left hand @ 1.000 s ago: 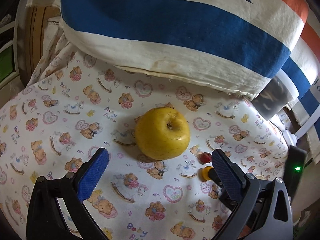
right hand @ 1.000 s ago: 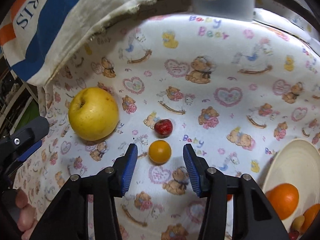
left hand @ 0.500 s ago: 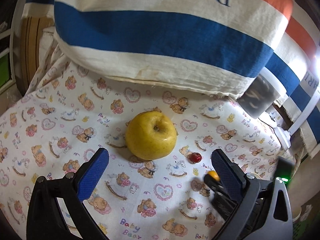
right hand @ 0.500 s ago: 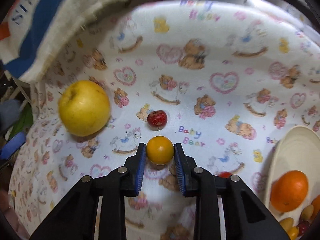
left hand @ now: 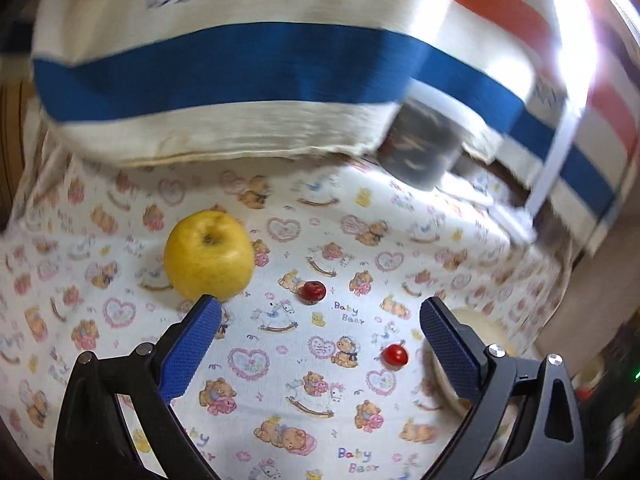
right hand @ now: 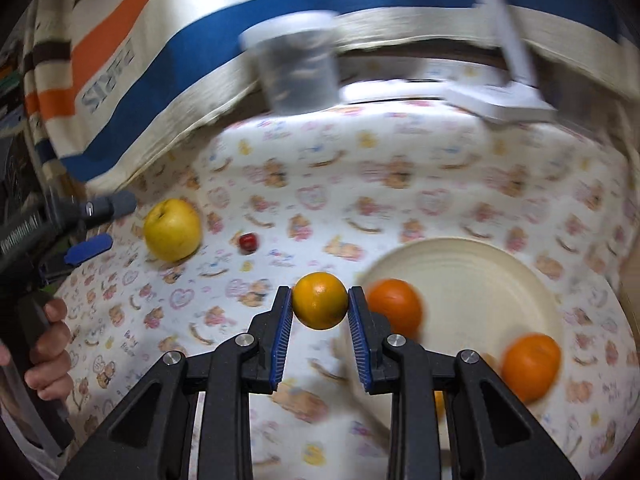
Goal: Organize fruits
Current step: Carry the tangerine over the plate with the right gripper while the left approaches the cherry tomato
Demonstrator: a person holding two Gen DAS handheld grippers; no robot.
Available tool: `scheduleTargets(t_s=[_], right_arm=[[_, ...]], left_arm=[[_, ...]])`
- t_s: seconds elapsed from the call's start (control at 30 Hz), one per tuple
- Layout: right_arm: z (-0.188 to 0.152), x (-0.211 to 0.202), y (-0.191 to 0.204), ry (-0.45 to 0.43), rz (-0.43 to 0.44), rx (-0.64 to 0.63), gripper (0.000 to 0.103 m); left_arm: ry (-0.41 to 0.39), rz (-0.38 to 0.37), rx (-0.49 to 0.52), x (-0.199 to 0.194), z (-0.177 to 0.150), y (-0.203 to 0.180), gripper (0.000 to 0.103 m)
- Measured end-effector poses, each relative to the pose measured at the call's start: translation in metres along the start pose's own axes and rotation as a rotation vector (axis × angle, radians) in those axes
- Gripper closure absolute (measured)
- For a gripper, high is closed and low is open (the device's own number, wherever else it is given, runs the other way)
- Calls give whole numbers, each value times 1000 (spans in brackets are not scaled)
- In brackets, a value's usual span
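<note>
- Carrying a small orange tomato [right hand: 319, 300], the right gripper [right hand: 320, 306] has its blue pads clamped on the fruit's two sides, lifted clear of the teddy-bear cloth [right hand: 400, 168] and just beside the near-left rim of the cream plate [right hand: 472, 264].
- Two oranges [right hand: 396, 306] [right hand: 530, 366] already lie on that plate, so the tomato looks bound for the same spot.
- By my judgement the tomato is light, thin-skinned and slick; the grip across its widest part suits it, and a harder squeeze could split it.
- The left gripper [left hand: 320, 338] hangs with its jaws wide apart and nothing between them.
- A yellow apple [left hand: 209, 256] sits on the cloth towards the left, just beyond the left pad.
- A dark red cherry tomato [left hand: 313, 291] lies near the cloth's middle; a brighter one [left hand: 395, 355] lies close to the plate's edge.
- The apple looks firm, heavy and smooth; taking it across its widest girth should hold best.
</note>
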State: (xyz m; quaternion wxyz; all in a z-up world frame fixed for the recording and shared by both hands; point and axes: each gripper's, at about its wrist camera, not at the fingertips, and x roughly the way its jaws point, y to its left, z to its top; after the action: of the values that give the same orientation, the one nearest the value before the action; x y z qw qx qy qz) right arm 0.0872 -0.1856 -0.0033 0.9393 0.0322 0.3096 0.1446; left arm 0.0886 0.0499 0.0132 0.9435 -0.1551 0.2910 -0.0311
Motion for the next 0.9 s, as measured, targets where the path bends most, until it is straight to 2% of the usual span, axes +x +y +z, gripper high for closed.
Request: scheduleTargets(t_s=[0.07, 0.23, 0.37, 0.53, 0.8, 0.9], right_arm=[[0, -5, -12, -23, -16, 17, 74], [2, -14, -29, -60, -41, 30, 74], [5, -26, -36, -95, -52, 41, 74], [6, -36, -47, -111, -57, 88, 74], [3, -31, -57, -94, -70, 120, 74], [2, -28, -60, -87, -79, 127, 74]], left_arm=[[7, 3, 57, 3, -6, -13, 9], [-13, 48, 166, 6, -19, -38, 10], [-2, 20, 170, 10, -24, -41, 10], [15, 22, 199, 16, -32, -48, 12], [27, 15, 224, 19, -35, -54, 13], [36, 2, 246, 20, -33, -57, 17]])
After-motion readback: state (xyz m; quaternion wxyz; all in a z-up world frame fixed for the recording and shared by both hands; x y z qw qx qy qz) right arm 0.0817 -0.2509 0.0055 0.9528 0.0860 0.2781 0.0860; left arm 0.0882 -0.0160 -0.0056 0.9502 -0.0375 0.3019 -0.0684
